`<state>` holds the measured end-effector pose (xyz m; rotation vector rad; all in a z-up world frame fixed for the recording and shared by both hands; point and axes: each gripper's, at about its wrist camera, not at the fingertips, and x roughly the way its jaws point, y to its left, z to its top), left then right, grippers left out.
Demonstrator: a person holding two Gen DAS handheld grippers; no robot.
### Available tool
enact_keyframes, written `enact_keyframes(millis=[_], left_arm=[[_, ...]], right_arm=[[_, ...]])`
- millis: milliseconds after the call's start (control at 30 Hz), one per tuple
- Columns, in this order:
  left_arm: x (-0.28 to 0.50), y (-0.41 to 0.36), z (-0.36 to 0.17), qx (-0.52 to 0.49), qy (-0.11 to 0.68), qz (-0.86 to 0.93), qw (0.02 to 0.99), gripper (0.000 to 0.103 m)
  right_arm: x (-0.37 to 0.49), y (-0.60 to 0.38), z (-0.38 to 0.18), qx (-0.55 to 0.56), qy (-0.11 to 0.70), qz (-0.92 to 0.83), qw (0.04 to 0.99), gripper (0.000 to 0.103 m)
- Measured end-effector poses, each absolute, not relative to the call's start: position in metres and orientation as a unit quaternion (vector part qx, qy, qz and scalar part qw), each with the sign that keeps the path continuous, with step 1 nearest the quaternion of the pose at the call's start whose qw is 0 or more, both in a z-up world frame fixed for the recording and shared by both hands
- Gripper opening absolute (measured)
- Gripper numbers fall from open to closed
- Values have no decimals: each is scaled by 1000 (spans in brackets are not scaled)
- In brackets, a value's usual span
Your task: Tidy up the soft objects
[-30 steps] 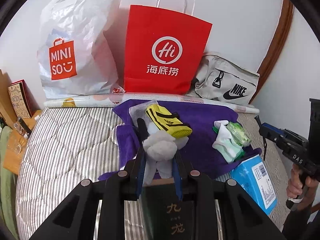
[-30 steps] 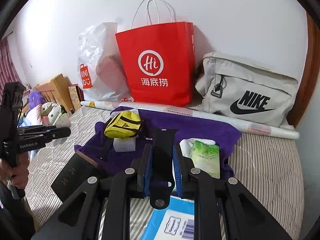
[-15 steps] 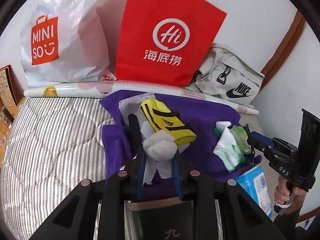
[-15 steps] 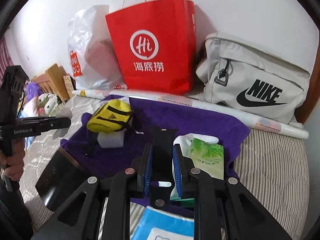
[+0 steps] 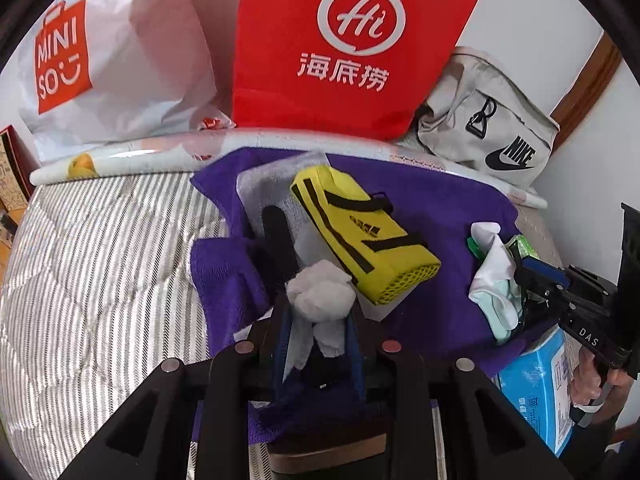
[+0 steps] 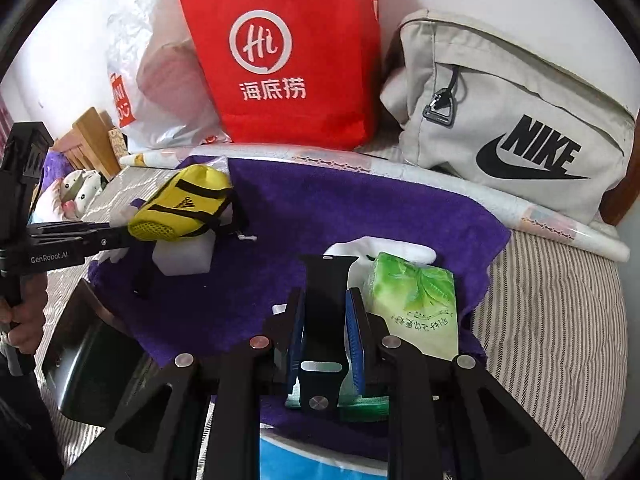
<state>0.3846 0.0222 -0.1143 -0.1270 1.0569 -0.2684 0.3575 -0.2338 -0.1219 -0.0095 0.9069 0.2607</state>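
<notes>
My left gripper (image 5: 318, 320) is shut on a wad of grey-white soft sock (image 5: 320, 294), low over the near edge of a purple towel (image 5: 440, 216). A yellow pouch (image 5: 360, 236) lies on a white block just beyond it, with a black strap (image 5: 276, 236) to its left. My right gripper (image 6: 325, 300) is shut on a black watch band (image 6: 324, 292) over the same purple towel (image 6: 320, 208), close beside a green tissue pack (image 6: 416, 296) and white cloth (image 6: 380, 248). The yellow pouch (image 6: 184, 204) is at the left there.
A red paper bag (image 5: 352, 48), a white plastic bag (image 5: 120, 52), a grey sling bag (image 6: 512, 120) and a rolled sheet (image 5: 120, 156) line the wall. A blue box (image 5: 536, 392) and a dark book (image 6: 92, 360) lie at the towel's near edge on the striped mattress (image 5: 100, 260).
Both grippers have come down and forward towards the purple towel, so the pouch and tissue pack look closer. Each still holds the same thing.
</notes>
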Motion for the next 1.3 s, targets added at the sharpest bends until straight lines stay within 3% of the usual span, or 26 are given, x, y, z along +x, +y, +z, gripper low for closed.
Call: enact_keyframes(millis=[233,300,367,633,767,1167,1300], left_arm=[[384,25,-113,-69,502,-142,850,28],[384,25,-111,-76,503,-148,848,39],[382,24,-108,-72,500,-150,850,52],[364,25,-91,-58,486,-140,861,55],[347,26,-80,-57,480,-139,865,59],[261,29,-27,-49,432,-121,893,74],[228,26,-13,-51,412,-117,902,80]], right_arm=[[361,-234,-125,-4,446,119,887,21],[361,-233,-124,-7,445,119,887,23],[361,-232,-124,-5,445,119,888,37],[346,-227,-108,-8,431,114,895,40],[326,-223,-91,-10,413,111,904,57],[241,-222,-48,11,367,86,926,92],[207,-220,-40,8,352,75,933,95]])
